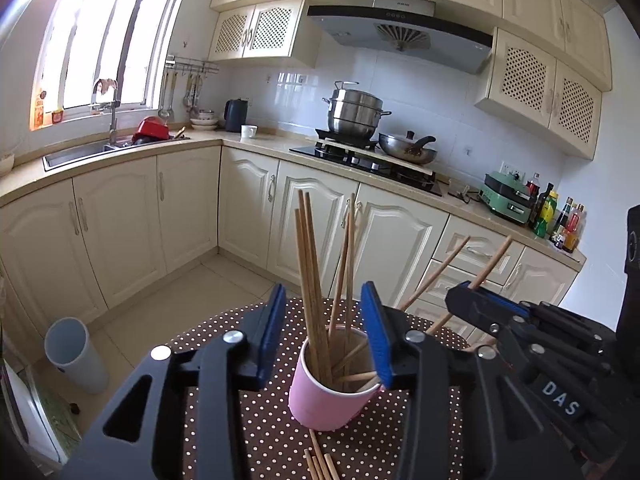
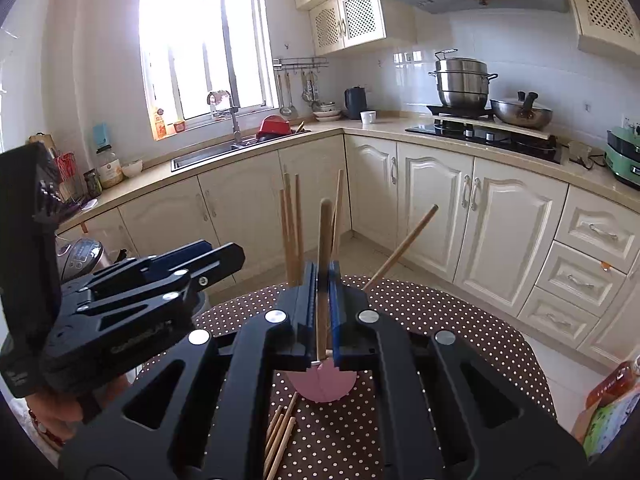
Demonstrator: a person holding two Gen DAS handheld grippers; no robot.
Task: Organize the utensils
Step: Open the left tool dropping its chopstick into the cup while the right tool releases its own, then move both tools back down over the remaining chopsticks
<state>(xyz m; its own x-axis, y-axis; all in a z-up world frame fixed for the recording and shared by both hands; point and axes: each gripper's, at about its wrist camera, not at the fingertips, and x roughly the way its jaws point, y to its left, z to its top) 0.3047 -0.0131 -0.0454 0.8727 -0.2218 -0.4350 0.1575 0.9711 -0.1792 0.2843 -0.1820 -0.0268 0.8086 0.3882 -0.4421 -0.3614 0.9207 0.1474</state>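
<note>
Lit by daylight alone, pouring through the window [image 1: 100,36] far ahead-left of the left gripper [image 1: 322,332] and ahead-left of the right gripper [image 2: 324,312]. Blown out to white across the panes, with glare spilling onto the frame and the sill. Bright and even over the cabinets and tiles; pale reflections on the tiled wall behind the steamer pot [image 1: 354,110]. Soft, weak shadows on the dotted tablecloth [image 1: 224,432]. Strongly bowed by fisheye distortion, with counters and cabinet lines curving toward the edges. Dark vignette in the corners. Slightly soft on the nearest gripper parts; sharp enough farther out, with mild compression grain.
</note>
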